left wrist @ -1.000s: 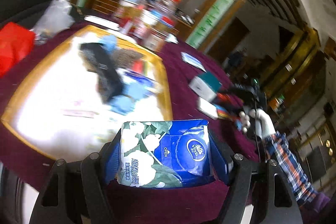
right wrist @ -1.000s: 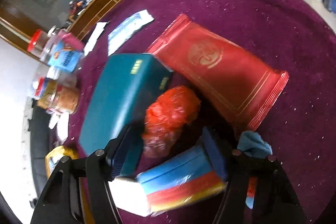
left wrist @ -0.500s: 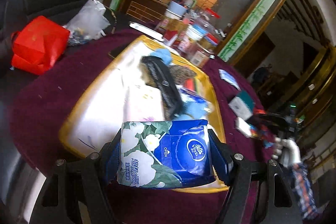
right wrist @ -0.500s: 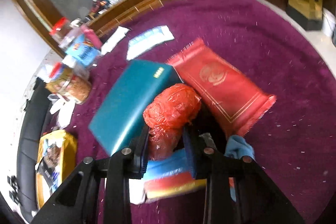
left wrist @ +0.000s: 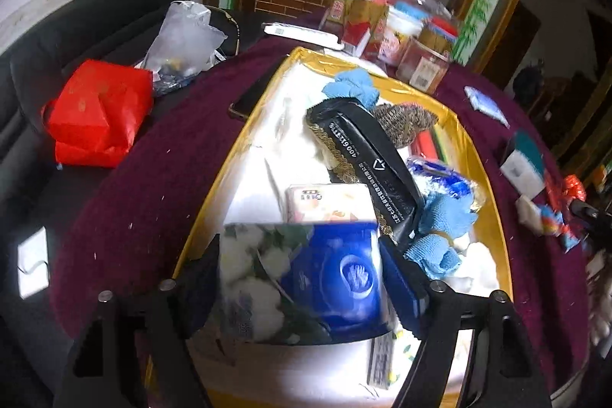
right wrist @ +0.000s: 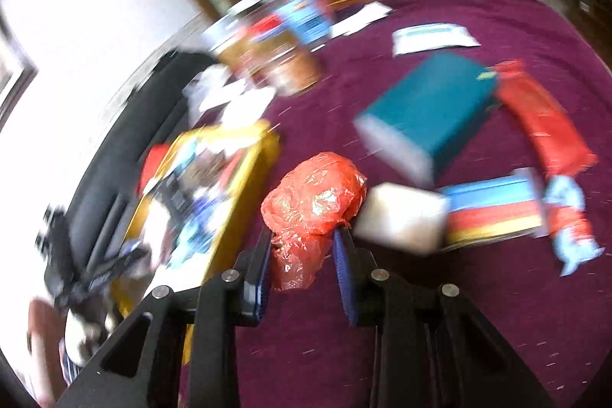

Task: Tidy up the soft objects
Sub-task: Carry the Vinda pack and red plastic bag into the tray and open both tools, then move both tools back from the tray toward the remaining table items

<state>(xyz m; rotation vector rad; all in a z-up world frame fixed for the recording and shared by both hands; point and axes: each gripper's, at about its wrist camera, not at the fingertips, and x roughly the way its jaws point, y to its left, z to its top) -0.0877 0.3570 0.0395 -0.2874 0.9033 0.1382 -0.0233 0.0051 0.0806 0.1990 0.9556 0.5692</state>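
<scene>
Mid-carry, by the look of it: both hands loaded, soft items headed for the gold-rimmed tray (left wrist: 264,94). Next move, presumably: lowering the left load into a free patch of the tray and spreading the fingers, then swinging the right load across to follow; calls for a gentle release, since the tray already looks crowded and the pack could land on its neighbours

Left gripper (left wrist: 302,278) spread wide, but only as wide as its load: clamped on the blue tissue pack (left wrist: 306,274), one pad on each short side, pack blurred and hanging just above the tray's near end. Directly beyond the fingertips, a small pale pack (left wrist: 329,201); ahead and to the right, a long black packet (left wrist: 363,155) lying diagonally; just right of the right finger, a light blue cloth (left wrist: 440,228). Farther ahead, another blue cloth (left wrist: 352,88) and a knitted grey piece (left wrist: 405,121) near the tray's far edge

Right gripper (right wrist: 302,251) nearly closed, pinching the lower part of a crumpled red plastic bag (right wrist: 313,201), bulk of it bulging above the tips. Clear of the purple cloth (right wrist: 459,293), seemingly. Tray off to the left; to the right, a white block (right wrist: 401,217), a striped pack (right wrist: 493,209), a teal box (right wrist: 432,109) and a red packet (right wrist: 543,125) farther ahead
</scene>
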